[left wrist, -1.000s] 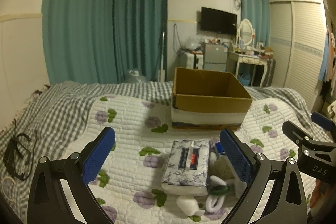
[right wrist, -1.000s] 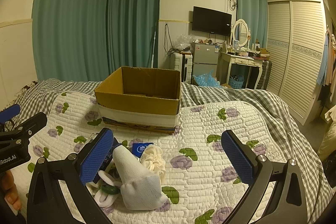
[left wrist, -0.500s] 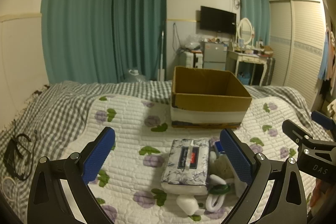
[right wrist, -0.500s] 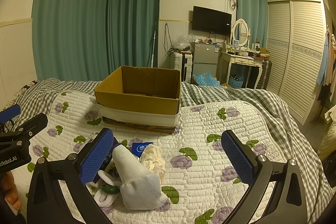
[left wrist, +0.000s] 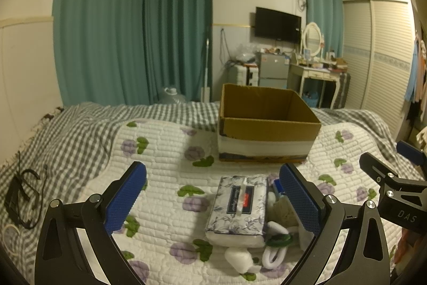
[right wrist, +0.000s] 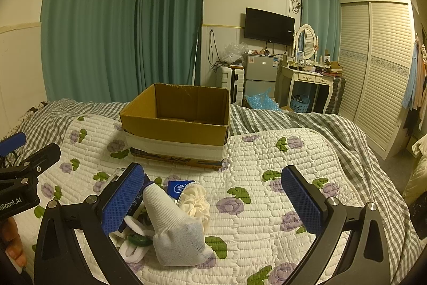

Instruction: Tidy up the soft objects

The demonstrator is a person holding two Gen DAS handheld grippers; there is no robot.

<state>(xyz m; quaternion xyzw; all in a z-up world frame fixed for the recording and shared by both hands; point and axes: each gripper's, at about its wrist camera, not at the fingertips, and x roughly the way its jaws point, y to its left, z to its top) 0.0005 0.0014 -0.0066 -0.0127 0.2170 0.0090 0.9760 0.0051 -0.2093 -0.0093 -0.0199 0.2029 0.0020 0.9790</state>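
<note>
Soft objects lie heaped on the quilted bed (left wrist: 160, 140), just in front of an open cardboard box (left wrist: 267, 130) that looks empty from this angle.

Left wrist view: the left gripper (left wrist: 213, 194) hangs released, its blue pads spread wide with nothing between them. Below it a floral tissue pack (left wrist: 238, 207) lies flat; touching its right side are white rolled cloth pieces (left wrist: 238, 259), a green hair tie (left wrist: 279, 241) and a cream scrunchie partly hidden by the right pad. The right gripper's body shows at the far right edge. Compared with a second ago, the tissue pack sits a shade more to the left between the pads, so the gripper has drifted only slightly; nothing on the bed has moved.

Right wrist view: the right gripper (right wrist: 213, 199) is likewise released and holds nothing. A white sock (right wrist: 173, 226) stands bunched near its left pad, with the cream scrunchie (right wrist: 194, 200) and a small blue packet (right wrist: 179, 188) just beside it. This view matches the earlier ones almost exactly.

So little change suggests sorting has not begun: every item is outside the box, and a first grasp is what I would expect next.
</note>
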